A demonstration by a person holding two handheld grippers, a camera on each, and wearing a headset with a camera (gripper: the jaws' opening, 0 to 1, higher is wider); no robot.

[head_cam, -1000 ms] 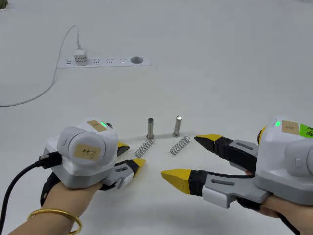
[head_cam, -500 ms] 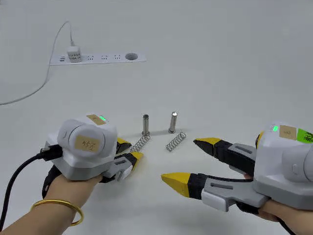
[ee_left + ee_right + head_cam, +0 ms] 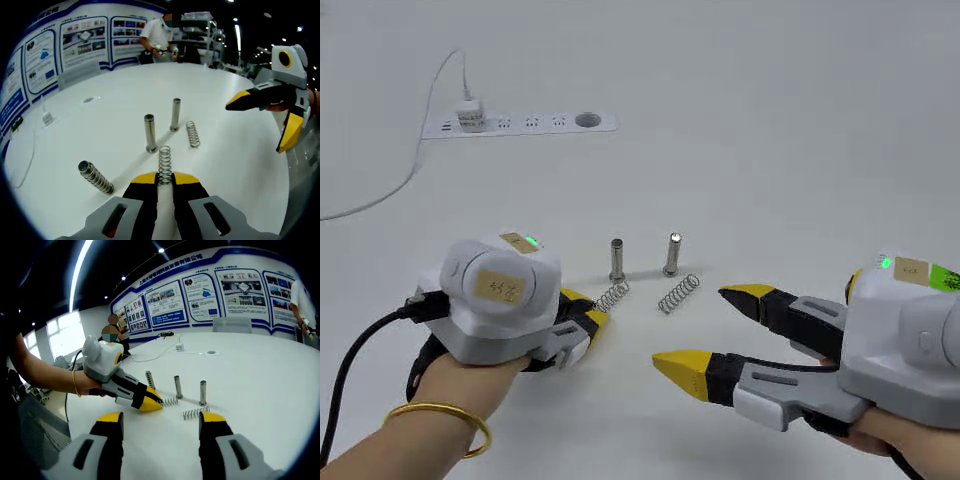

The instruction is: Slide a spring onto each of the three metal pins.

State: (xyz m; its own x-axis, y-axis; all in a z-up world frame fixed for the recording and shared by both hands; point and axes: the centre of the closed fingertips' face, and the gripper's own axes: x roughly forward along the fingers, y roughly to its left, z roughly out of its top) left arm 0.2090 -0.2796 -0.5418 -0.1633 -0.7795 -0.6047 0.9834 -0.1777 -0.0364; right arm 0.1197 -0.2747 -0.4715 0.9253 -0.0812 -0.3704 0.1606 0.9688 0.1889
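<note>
My left gripper [image 3: 165,178] has its yellow tips pressed together on the near end of a spring [image 3: 164,161]. The spring lies flat on the white table [image 3: 235,165] and points away from me toward 12 o'clock in the left gripper view. Just past its far end stands the near pin [image 3: 150,133], bare and upright. The far pin [image 3: 175,114], also bare, stands beyond it at about 1 o'clock. A second spring [image 3: 192,134] lies loose on the table at 3 o'clock of the near pin, close to the foot of the far pin. At 9 o'clock of my tips, the third pin [image 3: 95,176] wears a spring around its shaft. My right gripper [image 3: 695,325] has its jaws wide apart and grips nothing; in the head view it sits at 5 o'clock of the second spring. A power strip [image 3: 520,123] lies well off at 11 o'clock.
</note>
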